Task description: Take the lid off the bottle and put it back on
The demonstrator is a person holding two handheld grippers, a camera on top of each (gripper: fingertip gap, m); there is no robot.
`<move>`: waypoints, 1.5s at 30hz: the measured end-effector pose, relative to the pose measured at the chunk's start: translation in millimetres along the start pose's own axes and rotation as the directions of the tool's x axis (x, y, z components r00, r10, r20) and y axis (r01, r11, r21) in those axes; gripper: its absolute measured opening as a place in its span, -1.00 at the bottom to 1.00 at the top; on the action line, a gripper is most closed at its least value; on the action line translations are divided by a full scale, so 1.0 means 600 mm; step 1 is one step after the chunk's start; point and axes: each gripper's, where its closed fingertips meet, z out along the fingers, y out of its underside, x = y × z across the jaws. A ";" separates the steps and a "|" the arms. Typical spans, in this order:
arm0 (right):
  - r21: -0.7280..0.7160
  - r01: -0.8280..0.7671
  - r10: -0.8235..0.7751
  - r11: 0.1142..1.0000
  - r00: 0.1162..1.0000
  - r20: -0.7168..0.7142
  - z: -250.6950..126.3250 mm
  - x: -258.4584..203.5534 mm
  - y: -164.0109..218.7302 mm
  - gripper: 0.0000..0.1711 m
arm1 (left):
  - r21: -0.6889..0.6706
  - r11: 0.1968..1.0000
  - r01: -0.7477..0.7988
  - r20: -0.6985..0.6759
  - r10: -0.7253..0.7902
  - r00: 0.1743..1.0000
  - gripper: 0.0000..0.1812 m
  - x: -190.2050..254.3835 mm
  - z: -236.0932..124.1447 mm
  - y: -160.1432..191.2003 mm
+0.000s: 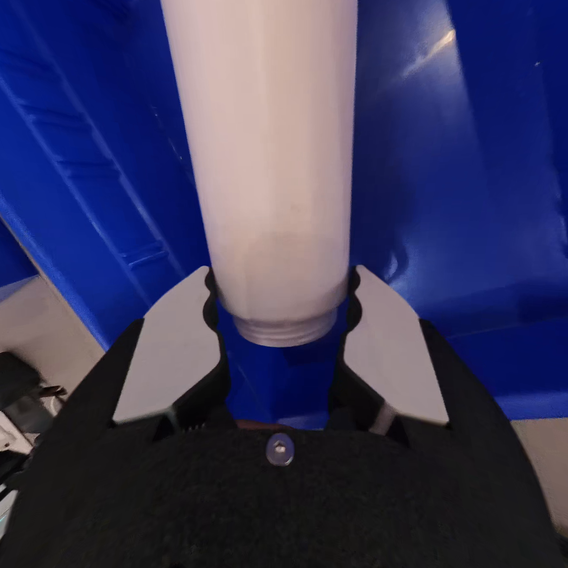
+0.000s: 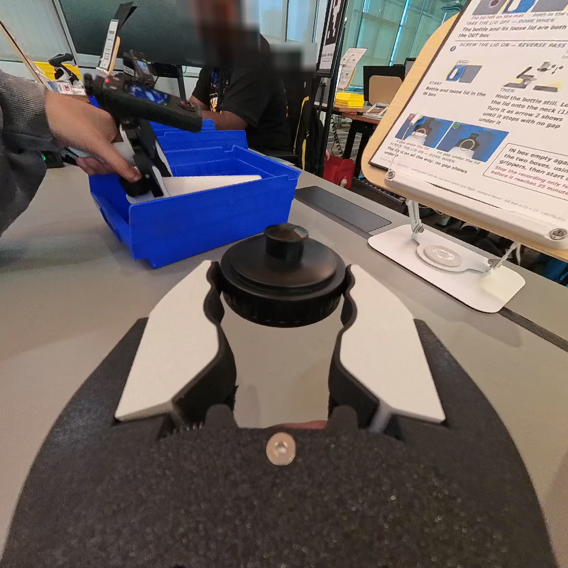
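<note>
Left wrist view: fingers [image 1: 215, 295] grip white bottle [image 1: 267, 159] (neck bare, threaded); right hold black lid [image 2: 281, 281].

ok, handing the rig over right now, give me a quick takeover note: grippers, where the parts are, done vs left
Left gripper: shut on the white bottle near its shoulder, inside the blue bin. The threaded neck is bare and points toward the camera.
Right gripper: shut on the black lid, held over the grey table, in front of the bin.
Done: lid is off.
Left: bring bottle and lid together, seat the lid on the neck, screw it down.
</note>
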 end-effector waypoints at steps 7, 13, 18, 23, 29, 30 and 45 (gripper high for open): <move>-0.002 0.014 -0.014 1.000 1.000 0.002 0.001 -0.004 -0.001 -0.12 | 0.000 0.990 -0.140 0.002 0.140 0.990 -0.11 -0.038 -0.159 -0.021; -0.005 0.017 -0.017 1.000 1.000 -0.008 -0.002 0.000 0.000 -0.12 | 0.037 0.933 -0.358 0.031 0.357 0.934 -0.15 -0.001 -0.370 -0.116; -0.002 0.027 -0.027 1.000 0.999 -0.020 -0.010 0.002 -0.003 -0.12 | -0.016 0.878 -0.479 0.061 0.479 0.876 -0.16 0.065 -0.422 -0.195; 0.006 0.014 -0.014 1.000 0.999 -0.031 -0.023 0.007 -0.005 -0.12 | 0.095 0.866 -0.491 -0.039 0.496 0.867 -0.17 0.154 -0.425 -0.286; 0.007 0.004 -0.003 1.000 0.999 -0.045 -0.042 0.010 -0.004 -0.12 | 0.108 0.815 -0.569 -0.186 0.579 0.794 -0.19 0.259 -0.396 -0.335; 0.006 0.001 -0.001 1.000 0.999 -0.047 -0.042 0.011 -0.003 -0.12 | 0.098 0.797 -0.596 -0.200 0.603 0.773 -0.19 0.274 -0.389 -0.338; -0.028 -0.019 0.018 0.999 0.999 -0.037 -0.035 0.015 0.019 -0.12 | 0.125 0.671 -0.731 -0.278 0.731 0.624 -0.20 0.416 -0.298 -0.401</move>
